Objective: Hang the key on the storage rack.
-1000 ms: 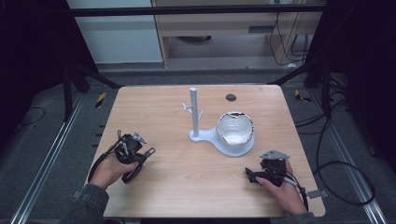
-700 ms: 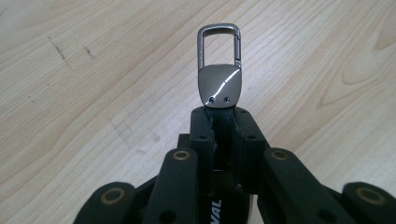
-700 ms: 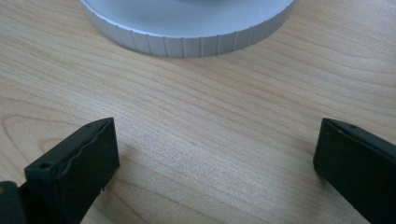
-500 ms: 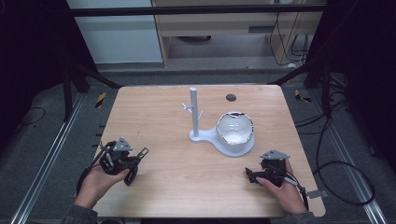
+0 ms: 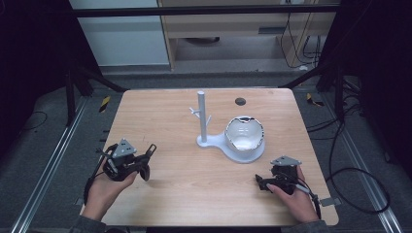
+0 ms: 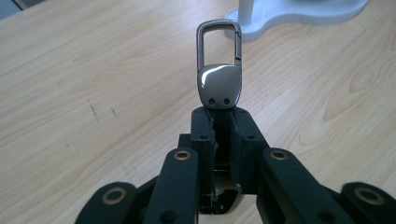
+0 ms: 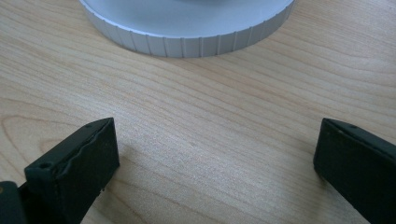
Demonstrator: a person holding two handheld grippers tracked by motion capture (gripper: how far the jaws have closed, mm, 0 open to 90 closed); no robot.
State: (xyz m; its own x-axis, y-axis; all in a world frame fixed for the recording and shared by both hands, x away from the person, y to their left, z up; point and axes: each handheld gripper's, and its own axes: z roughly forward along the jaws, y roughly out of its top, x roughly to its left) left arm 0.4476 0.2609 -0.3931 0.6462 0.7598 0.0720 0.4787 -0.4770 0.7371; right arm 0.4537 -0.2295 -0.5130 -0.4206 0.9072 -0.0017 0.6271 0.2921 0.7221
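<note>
Worktop (image 5: 184, 194): pale wood-grain laminate, rectangular with rounded corners, and a small dark round insert (image 5: 240, 101) near its upper edge.

Centre of the high view: a white stand (image 5: 202, 119), a plain cylindrical post with short side pegs, rising from a flat, lobed base. On the wider lobe sits a round white bowl (image 5: 245, 133) with a glossy surface and an uneven dark-edged rim. In the right gripper view the base edge shows fine vertical ribbing.

Left tongs (image 5: 145, 165), lower left of the high view: matte black, clamped together on a metal key clip (image 6: 219, 70). The clip has a polished rounded tab with two small holes and a brushed oblong loop, pointing toward the stand's base.

Right tongs (image 5: 259, 181), lower right of the high view: jaws wide apart, holding nothing, low over bare wood just short of the ribbed base
</note>
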